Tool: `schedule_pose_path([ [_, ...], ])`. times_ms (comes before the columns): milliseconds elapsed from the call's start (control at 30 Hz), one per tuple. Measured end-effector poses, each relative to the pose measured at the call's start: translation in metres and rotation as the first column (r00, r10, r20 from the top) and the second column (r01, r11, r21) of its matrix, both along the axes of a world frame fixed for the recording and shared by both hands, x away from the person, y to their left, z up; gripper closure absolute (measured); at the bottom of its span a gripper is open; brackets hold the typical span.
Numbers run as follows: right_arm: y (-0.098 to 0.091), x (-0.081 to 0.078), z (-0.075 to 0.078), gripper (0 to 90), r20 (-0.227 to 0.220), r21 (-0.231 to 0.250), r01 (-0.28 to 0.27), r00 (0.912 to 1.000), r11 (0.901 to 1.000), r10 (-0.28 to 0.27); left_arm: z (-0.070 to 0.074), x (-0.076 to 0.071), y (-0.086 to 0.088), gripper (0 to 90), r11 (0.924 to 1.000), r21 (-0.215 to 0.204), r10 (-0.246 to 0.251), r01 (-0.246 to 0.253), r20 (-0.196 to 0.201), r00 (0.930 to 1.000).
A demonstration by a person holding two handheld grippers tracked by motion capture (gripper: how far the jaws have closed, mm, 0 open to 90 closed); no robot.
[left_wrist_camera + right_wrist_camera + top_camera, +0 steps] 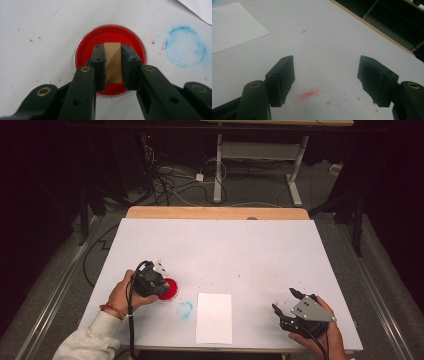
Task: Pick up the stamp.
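Left hand (121, 296): forearm in a pale sleeve enters from the lower left, wrist angled so the left claw (113, 65) points down over the red dish (82, 53). Claw clamped on a small wooden block (113, 62); both pads press its sides, block standing in the red paint at the dish's middle.

Red dish: on the white worktop (215, 250), left of the white paper sheet (214, 318), near a blue ring stain (185, 47).

Right hand (320, 335): low at the worktop's near right corner. Right claw (325, 82): jaws wide apart, nothing between them, above red smears (310, 93).
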State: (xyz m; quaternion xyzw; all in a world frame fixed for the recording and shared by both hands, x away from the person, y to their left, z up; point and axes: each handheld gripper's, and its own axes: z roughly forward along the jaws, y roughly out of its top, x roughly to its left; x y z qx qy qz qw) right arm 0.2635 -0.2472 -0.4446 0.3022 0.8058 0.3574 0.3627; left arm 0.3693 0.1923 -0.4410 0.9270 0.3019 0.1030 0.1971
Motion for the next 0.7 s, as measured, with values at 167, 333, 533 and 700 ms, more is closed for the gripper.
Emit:
schedule_pose_path([
  [167, -0.001, 0.000, 0.001, 29.8, 0.004, 0.003, 0.001, 1.0000, 1.0000, -0.001, 0.001, -0.003, 0.001, 73.3, 0.9998, -0.020, -0.005, 0.005, 0.013, 0.9999],
  [333, -0.001, -0.001, 0.002, 29.8, 0.007, 0.004, 0.003, 1.0000, 1.0000, -0.003, 0.009, -0.009, 0.009, 73.4, 0.9990, -0.045, 0.009, -0.007, 0.056, 0.9984],
  [533, -0.002, -0.001, 0.002, 29.8, 0.011, 0.003, 0.004, 0.9999, 1.0000, -0.004, 0.034, -0.022, 0.028, 73.4, 0.9924, -0.121, 0.039, -0.023, 0.133, 0.9903],
  [700, -0.001, -0.001, 0.002, 29.8, 0.009, 0.004, 0.001, 1.0000, 1.0000, -0.001, 0.045, -0.029, 0.033, 73.4, 0.9905, -0.137, 0.032, -0.010, 0.163, 0.9862],
])
